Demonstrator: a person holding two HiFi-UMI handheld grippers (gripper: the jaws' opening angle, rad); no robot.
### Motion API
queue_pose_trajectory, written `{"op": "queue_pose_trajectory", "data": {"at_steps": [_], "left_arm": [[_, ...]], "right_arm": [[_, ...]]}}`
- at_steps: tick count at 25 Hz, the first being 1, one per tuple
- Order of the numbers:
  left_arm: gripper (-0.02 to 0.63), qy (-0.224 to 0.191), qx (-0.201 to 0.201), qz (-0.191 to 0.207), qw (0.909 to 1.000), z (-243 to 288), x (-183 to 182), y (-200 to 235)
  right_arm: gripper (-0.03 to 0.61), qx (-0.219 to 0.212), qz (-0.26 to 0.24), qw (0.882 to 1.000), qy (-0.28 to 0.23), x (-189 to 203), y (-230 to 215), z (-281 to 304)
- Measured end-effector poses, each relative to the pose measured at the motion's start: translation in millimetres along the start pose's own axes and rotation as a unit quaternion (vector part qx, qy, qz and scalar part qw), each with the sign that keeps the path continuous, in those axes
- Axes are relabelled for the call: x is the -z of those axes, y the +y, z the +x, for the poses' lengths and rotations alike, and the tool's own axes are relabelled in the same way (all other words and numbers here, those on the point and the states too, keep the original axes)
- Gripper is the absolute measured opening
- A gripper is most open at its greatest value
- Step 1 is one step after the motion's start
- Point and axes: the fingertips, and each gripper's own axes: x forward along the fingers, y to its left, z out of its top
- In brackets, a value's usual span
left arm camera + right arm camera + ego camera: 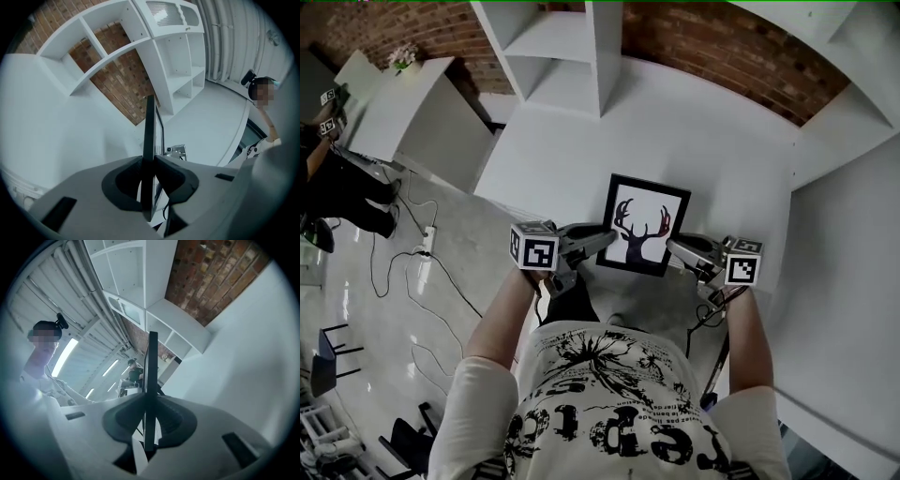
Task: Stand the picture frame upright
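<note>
Head view: the picture frame [643, 225] sits at the white surface's [722, 159] near edge. The left gripper [605, 236] and right gripper [672, 247] take opposite sides, we judge for even control.

Left gripper view: the narrow jaws pinch the frame's edge, a contact unseen from above.

Right gripper view: we note the same clamp.

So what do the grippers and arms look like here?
Left gripper and right gripper: pale grey bodies, black pads, each carrying a cube of black-and-white square markers. Person wears a white short-sleeved T-shirt with black print.
</note>
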Motion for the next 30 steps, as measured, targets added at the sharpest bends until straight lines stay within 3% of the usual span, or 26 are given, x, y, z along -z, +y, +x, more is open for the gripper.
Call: {"op": "queue_pose_trajectory", "data": {"at_steps": [8, 10, 14, 17, 26, 30], "left_arm": [[0.091, 0.009, 0.001, 0.026, 0.9996, -3, -5, -10], [0.092, 0.006, 0.001, 0.041, 0.9991, -15, -31, 19], [0.092, 0.001, 0.013, 0.052, 0.9986, -72, -127, 99], [0.092, 0.003, 0.028, 0.054, 0.9982, -99, -178, 126], [0.092, 0.014, 0.032, 0.127, 0.9913, -91, -256, 211], [0.092, 0.029, 0.029, 0.162, 0.9860, -85, -272, 240]], "right_arm": [[0.075, 0.018, -0.024, 0.999, -0.018, -5, 11, 1], [0.075, 0.027, -0.034, 0.999, -0.023, -23, -4, 31], [0.076, 0.055, -0.051, 0.997, -0.018, -98, -34, 141], [0.077, 0.074, -0.057, 0.995, -0.022, -140, -39, 189], [0.081, 0.138, -0.100, 0.985, -0.014, -204, -109, 245], [0.083, 0.172, -0.109, 0.979, -0.004, -217, -137, 260]]}}
